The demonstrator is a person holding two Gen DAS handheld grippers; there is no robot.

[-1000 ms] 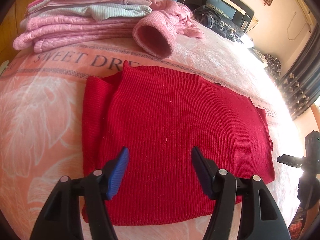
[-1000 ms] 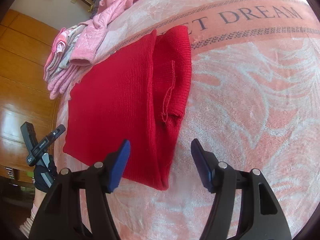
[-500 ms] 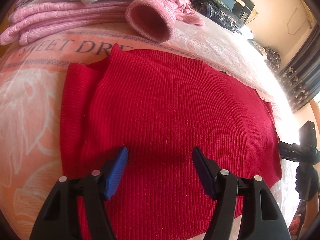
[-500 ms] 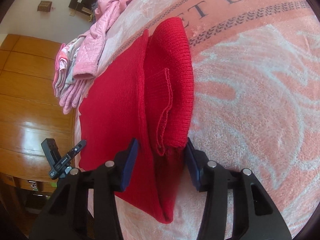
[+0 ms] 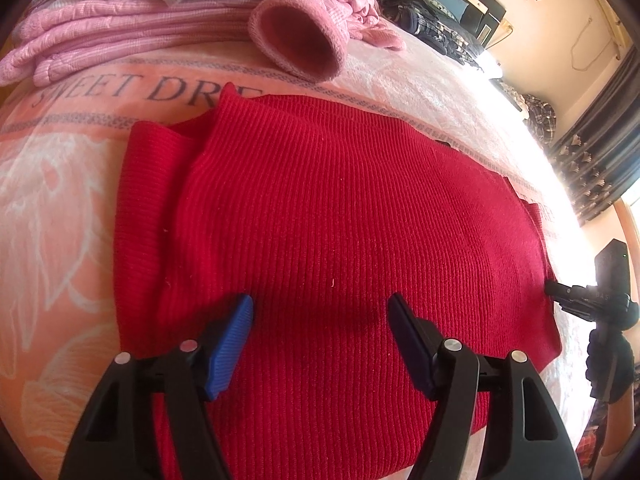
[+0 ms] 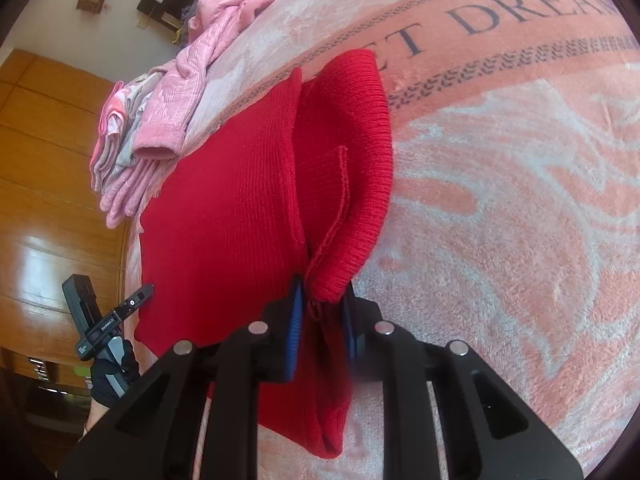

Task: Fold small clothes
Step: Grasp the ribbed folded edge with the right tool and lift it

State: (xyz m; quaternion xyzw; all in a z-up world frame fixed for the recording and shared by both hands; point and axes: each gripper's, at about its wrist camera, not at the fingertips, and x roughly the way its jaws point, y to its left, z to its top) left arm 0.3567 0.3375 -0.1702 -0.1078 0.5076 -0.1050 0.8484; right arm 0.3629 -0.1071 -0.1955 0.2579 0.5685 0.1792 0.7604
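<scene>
In the right wrist view, the blue pads of the right gripper are pressed onto a bunched fold of the red knit sweater, at the narrow folded sleeve part beside the main panel. The left gripper is held with its fingers spread wide above the sweater's near middle, nothing being pinched.

The sweater is spread flat on the pink blanket, with a pile of pink clothes lying beyond its far edge. The ribbed knit is judged soft, limp and light, likely to sag and stretch where lifted; hold is best taken at hems or doubled edges, where several layers can be caught together.

Just past the sweater's far edge, "SWEET DRE" is read on the blanket's band, and "DREAM" shows in the right view. No brand label is seen on the sweater.
</scene>
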